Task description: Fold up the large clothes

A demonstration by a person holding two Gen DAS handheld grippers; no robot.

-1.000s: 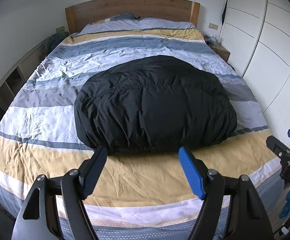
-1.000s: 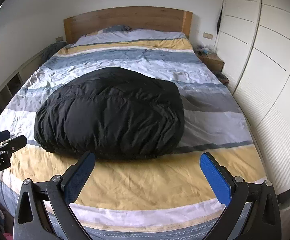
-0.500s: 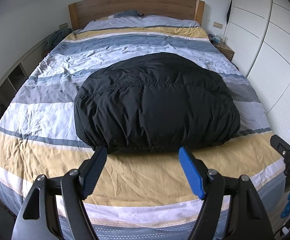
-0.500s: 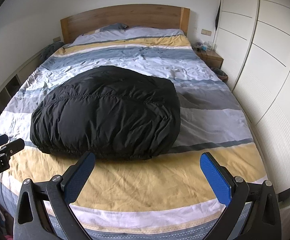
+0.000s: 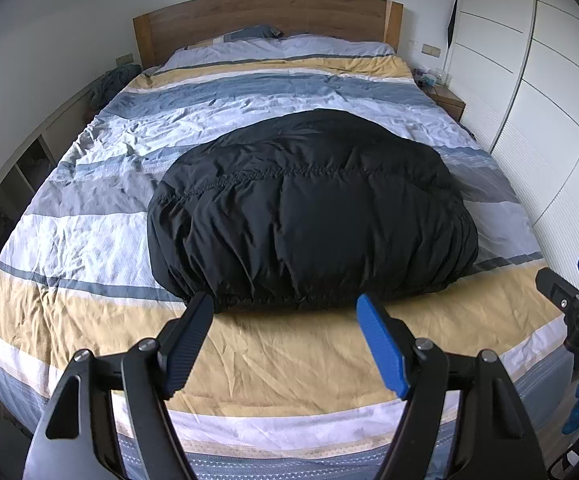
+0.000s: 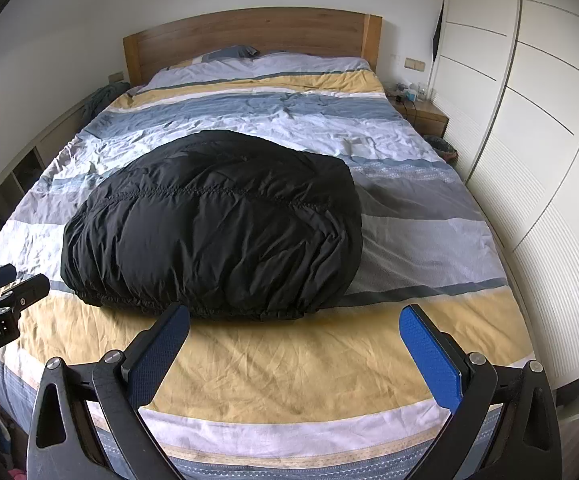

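Striped bed [image 5: 89, 240] bears black jacket [image 5: 309, 216] — just beyond open left gripper [image 5: 285, 340].

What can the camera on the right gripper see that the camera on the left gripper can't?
Only the right wrist view shows the dark bin on the floor beside the nightstand, and the left gripper's tips at its left edge.
Only the left wrist view shows the right gripper's tips at its right edge.
Both show the black puffy jacket lying on the striped bed, the wooden headboard and the white wardrobe.
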